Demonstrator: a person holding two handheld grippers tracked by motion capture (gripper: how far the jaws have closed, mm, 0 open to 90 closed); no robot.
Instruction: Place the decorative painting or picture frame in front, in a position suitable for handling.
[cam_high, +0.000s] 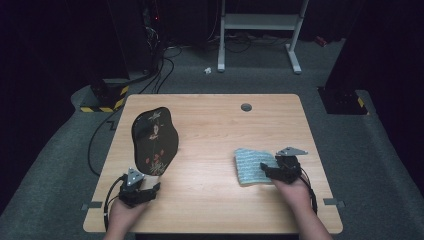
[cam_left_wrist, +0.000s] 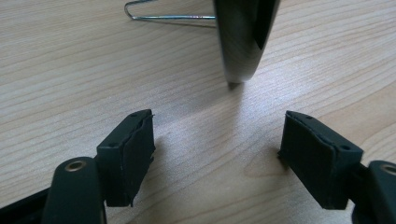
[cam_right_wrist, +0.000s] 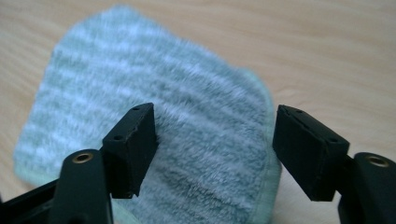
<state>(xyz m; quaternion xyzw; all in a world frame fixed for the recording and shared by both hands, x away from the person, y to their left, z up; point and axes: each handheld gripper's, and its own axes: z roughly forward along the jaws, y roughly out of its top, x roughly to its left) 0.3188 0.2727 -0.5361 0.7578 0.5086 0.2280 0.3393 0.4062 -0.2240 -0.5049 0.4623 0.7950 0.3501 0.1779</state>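
A black lacquered plate (cam_high: 155, 140) painted with flowers stands upright on the left of the wooden table (cam_high: 210, 125). In the left gripper view its lower edge (cam_left_wrist: 243, 42) touches the wood, with a thin wire stand (cam_left_wrist: 163, 17) behind it. My left gripper (cam_high: 150, 187) (cam_left_wrist: 217, 140) rests just in front of the plate, open with nothing between its jaws. A folded pale blue striped towel (cam_high: 252, 165) (cam_right_wrist: 163, 93) lies flat on the right. My right gripper (cam_high: 267, 172) (cam_right_wrist: 215, 140) hovers over the towel's right edge, open, its pads clear of the cloth.
A round cable hole (cam_high: 246, 107) sits near the table's far edge. Beyond the table, a white desk frame (cam_high: 260, 25) stands on grey carpet. Cables and a yellow-and-black striped base (cam_high: 105, 100) lie at the far left.
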